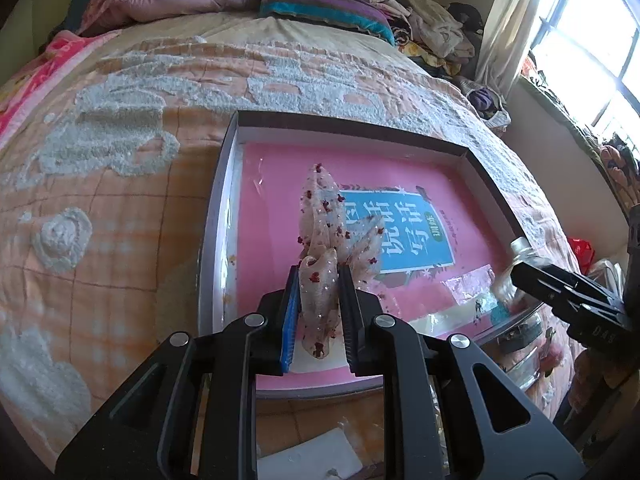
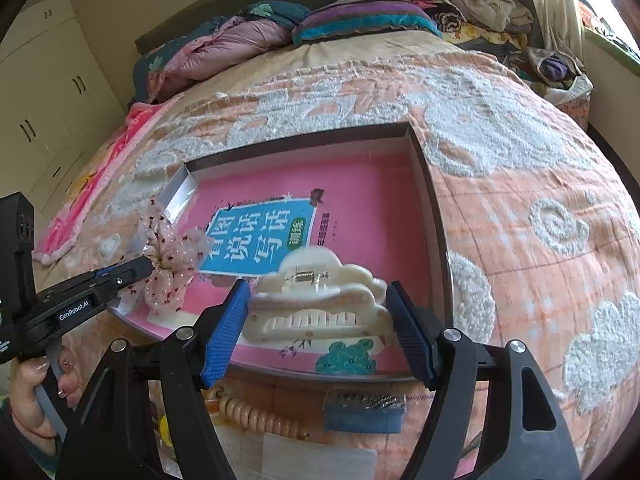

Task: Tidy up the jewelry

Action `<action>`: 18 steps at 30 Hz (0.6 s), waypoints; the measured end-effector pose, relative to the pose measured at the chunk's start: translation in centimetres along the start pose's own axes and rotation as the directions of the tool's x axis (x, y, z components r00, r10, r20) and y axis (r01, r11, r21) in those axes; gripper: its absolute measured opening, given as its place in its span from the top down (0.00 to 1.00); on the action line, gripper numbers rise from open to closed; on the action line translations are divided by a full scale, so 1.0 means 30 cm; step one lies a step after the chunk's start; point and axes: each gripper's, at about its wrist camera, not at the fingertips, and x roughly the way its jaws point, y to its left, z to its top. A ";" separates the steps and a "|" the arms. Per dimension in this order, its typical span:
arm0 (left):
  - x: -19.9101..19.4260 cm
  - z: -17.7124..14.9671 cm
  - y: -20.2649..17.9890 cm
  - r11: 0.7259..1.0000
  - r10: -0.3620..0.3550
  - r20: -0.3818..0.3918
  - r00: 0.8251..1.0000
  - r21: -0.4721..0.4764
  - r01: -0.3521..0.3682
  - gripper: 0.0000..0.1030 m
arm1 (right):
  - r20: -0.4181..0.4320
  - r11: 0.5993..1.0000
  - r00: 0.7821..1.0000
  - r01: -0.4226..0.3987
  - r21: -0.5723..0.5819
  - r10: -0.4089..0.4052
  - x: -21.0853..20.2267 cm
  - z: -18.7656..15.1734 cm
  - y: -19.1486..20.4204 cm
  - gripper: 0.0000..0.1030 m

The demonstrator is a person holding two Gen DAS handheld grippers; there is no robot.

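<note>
My left gripper (image 1: pixel 319 280) is shut on a sheer pink bow hair accessory (image 1: pixel 326 216) dotted with dark red flowers, held above the left part of a shallow box (image 1: pixel 224 184) lined with a pink book cover. In the right wrist view the bow (image 2: pixel 168 256) hangs from the left gripper (image 2: pixel 146 268) over the box's left edge. My right gripper (image 2: pixel 318 300) holds a cream cloud-shaped claw hair clip (image 2: pixel 320 300) between its blue pads, above the box's near edge (image 2: pixel 352 376). In the left wrist view the right gripper (image 1: pixel 516 272) enters from the right.
The box lies on an orange and white quilted bedspread (image 2: pixel 520 184). A coiled peach hair tie (image 2: pixel 256 412) and a dark blue comb clip (image 2: pixel 362 410) lie on the bed near the box's front. Pillows and clothes (image 2: pixel 360 20) pile at the headboard. A window (image 1: pixel 592 52) is at the right.
</note>
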 end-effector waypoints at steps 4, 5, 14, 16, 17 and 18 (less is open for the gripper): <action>-0.004 -0.005 -0.010 1.000 -0.001 0.001 1.000 0.005 0.001 0.84 | 0.008 1.000 1.000 0.001 0.010 -0.001 -0.019 -0.012 0.004 0.26; -0.010 -0.008 -0.013 1.000 -0.004 0.002 1.000 0.007 0.004 0.83 | 0.013 1.000 1.000 -0.005 0.015 0.004 -0.029 -0.016 0.005 0.23; -0.076 -0.006 -0.024 1.000 -0.009 0.037 0.999 -0.002 0.009 0.55 | 0.102 0.999 0.995 -0.017 0.029 0.014 -0.201 -0.068 0.011 0.08; -0.100 -0.008 -0.024 1.000 -0.010 0.044 0.999 -0.014 0.010 0.46 | 0.124 1.000 0.992 -0.001 0.008 0.000 -0.247 -0.078 0.019 0.06; -0.109 -0.007 -0.024 1.000 -0.010 0.048 0.999 -0.015 0.011 0.44 | 0.136 1.000 0.991 0.005 -0.005 -0.004 -0.270 -0.084 0.025 0.05; -0.126 -0.008 -0.029 1.000 -0.008 0.056 0.998 -0.013 0.008 0.38 | 0.144 1.000 0.990 0.008 -0.012 -0.007 -0.289 -0.087 0.029 0.05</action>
